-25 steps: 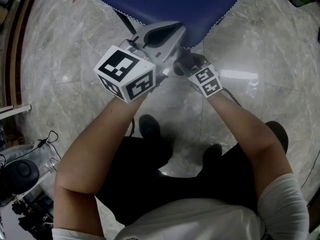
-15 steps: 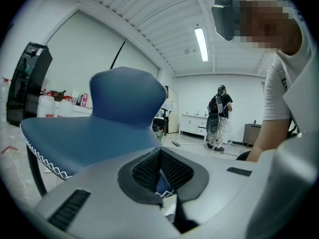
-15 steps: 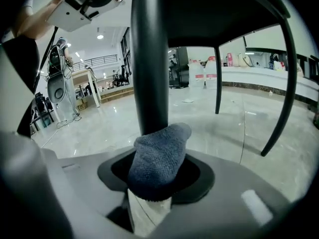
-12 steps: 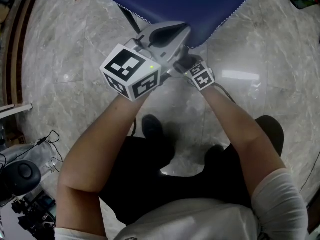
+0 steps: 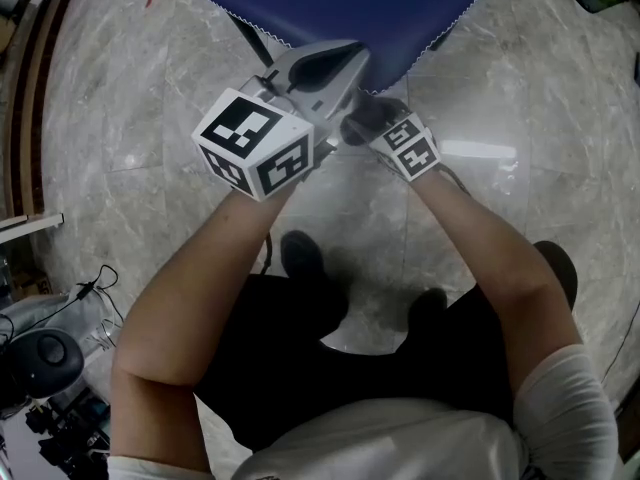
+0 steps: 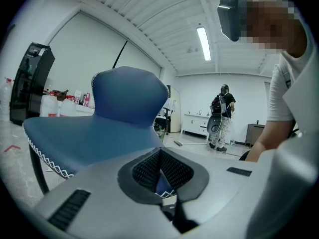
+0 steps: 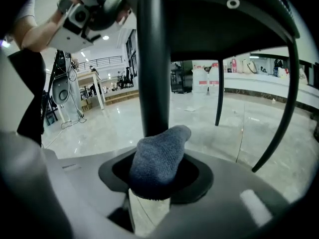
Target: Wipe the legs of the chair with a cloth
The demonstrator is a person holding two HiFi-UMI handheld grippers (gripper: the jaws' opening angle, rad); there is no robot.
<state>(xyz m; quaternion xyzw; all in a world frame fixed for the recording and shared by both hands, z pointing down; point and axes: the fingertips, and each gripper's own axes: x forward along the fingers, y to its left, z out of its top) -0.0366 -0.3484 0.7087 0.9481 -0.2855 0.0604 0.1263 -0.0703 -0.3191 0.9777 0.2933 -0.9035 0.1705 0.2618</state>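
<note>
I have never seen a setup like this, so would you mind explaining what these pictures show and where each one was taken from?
There is no robot here. A person holds a two-jaw gripper in each hand, and the marker cubes are part of the grippers. The head view looks down from the person's head at both arms, the marble floor and a blue seat. The other two pictures come from cameras riding on the grippers. The left gripper is shut on the seat's edge. The right gripper, under the seat, is shut on a grey cloth, which seems to rest against a black chair leg.
</note>
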